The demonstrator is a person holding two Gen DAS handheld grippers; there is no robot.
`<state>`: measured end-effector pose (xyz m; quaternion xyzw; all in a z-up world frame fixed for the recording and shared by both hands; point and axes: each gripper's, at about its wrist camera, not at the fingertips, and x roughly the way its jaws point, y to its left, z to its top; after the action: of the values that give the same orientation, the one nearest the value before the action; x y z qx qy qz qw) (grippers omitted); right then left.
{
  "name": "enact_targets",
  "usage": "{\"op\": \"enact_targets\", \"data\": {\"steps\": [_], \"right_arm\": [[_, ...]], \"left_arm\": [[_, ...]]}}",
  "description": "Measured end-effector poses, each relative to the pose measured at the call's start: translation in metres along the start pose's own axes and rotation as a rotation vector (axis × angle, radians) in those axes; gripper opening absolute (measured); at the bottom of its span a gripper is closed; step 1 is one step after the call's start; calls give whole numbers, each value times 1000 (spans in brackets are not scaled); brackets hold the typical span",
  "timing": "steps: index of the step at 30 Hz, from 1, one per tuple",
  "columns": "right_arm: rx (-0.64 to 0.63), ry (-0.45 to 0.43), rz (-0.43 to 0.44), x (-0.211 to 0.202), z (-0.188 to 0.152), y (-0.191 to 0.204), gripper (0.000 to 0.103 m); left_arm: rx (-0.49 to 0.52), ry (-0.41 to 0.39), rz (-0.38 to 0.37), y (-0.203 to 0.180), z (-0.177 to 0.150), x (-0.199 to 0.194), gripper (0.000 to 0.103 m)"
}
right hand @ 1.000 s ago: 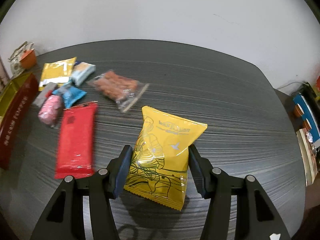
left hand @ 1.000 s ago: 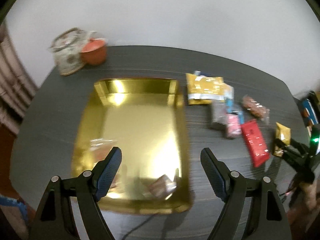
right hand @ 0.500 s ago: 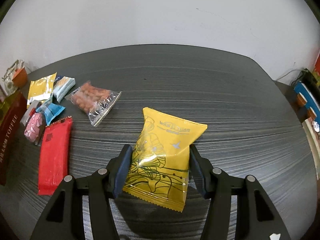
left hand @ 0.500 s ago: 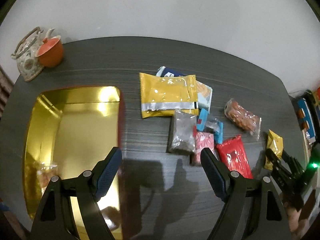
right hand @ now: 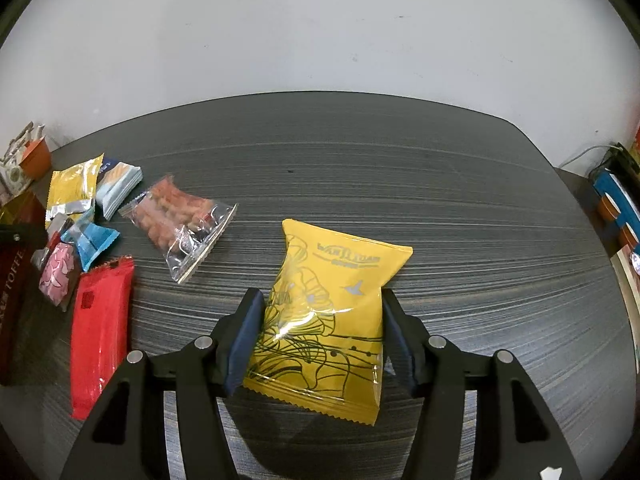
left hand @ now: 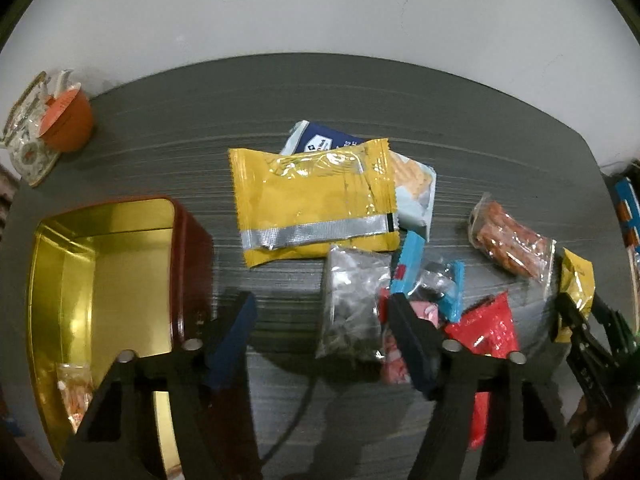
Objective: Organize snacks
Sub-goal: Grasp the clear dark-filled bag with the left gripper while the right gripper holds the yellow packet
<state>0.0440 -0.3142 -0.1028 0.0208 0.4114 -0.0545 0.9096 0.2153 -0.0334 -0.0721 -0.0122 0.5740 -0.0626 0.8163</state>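
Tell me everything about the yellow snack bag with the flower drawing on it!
The yellow snack bag is a shiny, puffy plastic pouch with dark line drawings of flowers, a small grey bird and grey lettering near its top. Both ends are crimped in zigzag seams. It is tilted, its top leaning right, over the dark wood-grain table. The right gripper has a finger on each side, and its jaws are opening slightly. The left wrist view shows it too, apart from the other snacks.
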Motion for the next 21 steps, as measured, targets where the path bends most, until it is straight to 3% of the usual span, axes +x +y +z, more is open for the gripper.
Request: {"op": "enact_targets", "data": {"steps": [2,10,13,21], "right_arm": [[1,0,1,0,0,0,55],[1,1,2,1,0,-1,56],[2,0,2,1,0,0,56],[1,0,2,3,1,1,56]], "left_arm": [[-26,6,-27,2,3,2,58],[-47,48,-8,0,10,25,54],[-28,44,-15,-6,7,24,36],[-50,36,-32,-6,-7,9,36]]}}
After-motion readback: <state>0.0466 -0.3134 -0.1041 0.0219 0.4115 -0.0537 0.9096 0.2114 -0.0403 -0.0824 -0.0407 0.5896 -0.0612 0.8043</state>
